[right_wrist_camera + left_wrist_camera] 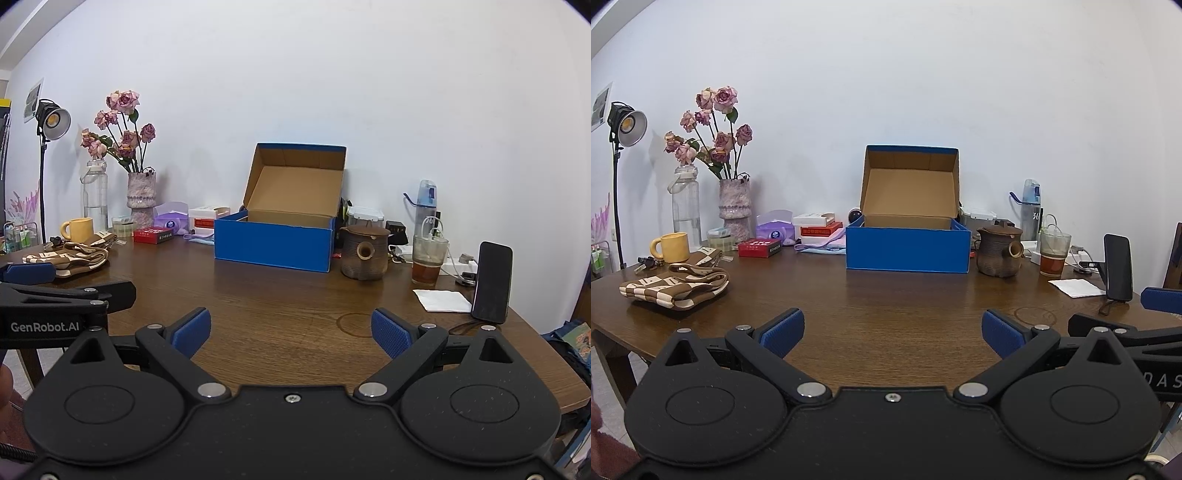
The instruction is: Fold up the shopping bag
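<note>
The shopping bag (677, 286) is a brown and cream checkered cloth bag, lying in a folded bundle with its straps on top, at the left of the wooden table (886, 306). In the right wrist view the bag (70, 258) shows at far left. My left gripper (892, 330) stands open over the table's near middle, well right of the bag, nothing between its blue pads. My right gripper (291, 330) is open too, empty, over the table's front. Each gripper shows at the edge of the other's view.
An open blue shoebox (908, 240) stands at the back centre. A brown teapot (999, 251), a glass of tea (1052, 254), a phone on a stand (1119, 267) and a white napkin (1076, 288) sit at right. A yellow mug (670, 246), vase of roses (735, 208) and small boxes line the back left.
</note>
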The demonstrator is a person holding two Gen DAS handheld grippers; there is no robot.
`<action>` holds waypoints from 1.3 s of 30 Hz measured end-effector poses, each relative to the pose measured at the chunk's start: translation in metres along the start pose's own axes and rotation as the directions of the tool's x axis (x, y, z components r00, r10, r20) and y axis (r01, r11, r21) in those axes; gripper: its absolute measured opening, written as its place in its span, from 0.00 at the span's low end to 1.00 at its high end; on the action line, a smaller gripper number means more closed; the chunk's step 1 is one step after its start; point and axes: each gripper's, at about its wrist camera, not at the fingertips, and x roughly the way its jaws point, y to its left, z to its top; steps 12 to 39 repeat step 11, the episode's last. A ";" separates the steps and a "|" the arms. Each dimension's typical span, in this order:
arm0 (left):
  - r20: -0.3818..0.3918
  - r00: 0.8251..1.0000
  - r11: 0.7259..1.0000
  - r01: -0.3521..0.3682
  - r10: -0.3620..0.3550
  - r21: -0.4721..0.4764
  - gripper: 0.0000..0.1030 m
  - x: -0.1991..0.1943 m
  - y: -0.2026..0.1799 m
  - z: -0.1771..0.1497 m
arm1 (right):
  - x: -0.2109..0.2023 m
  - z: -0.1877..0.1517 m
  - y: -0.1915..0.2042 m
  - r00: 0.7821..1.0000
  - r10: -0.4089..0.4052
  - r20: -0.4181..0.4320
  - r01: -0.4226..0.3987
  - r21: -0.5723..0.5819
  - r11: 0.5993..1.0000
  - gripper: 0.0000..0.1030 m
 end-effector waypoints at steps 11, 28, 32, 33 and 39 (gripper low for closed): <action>-0.003 1.000 1.000 -0.002 0.002 0.000 1.00 0.000 0.000 0.000 | 0.004 0.003 0.000 1.000 0.003 -0.001 -0.003 0.004 1.000 0.93; -0.003 1.000 1.000 -0.002 0.002 0.000 1.00 0.000 0.000 0.000 | 0.004 0.003 0.000 1.000 0.003 -0.001 -0.003 0.004 1.000 0.93; -0.003 1.000 1.000 -0.002 0.002 0.000 1.00 0.000 0.000 0.000 | 0.004 0.003 0.000 1.000 0.003 -0.001 -0.003 0.004 1.000 0.93; -0.003 1.000 1.000 -0.002 0.002 0.000 1.00 0.000 0.000 0.000 | 0.004 0.003 0.000 1.000 0.003 -0.001 -0.003 0.004 1.000 0.93; -0.003 1.000 1.000 -0.002 0.002 0.000 1.00 0.000 0.000 0.000 | 0.004 0.003 0.000 1.000 0.003 -0.001 -0.003 0.004 1.000 0.93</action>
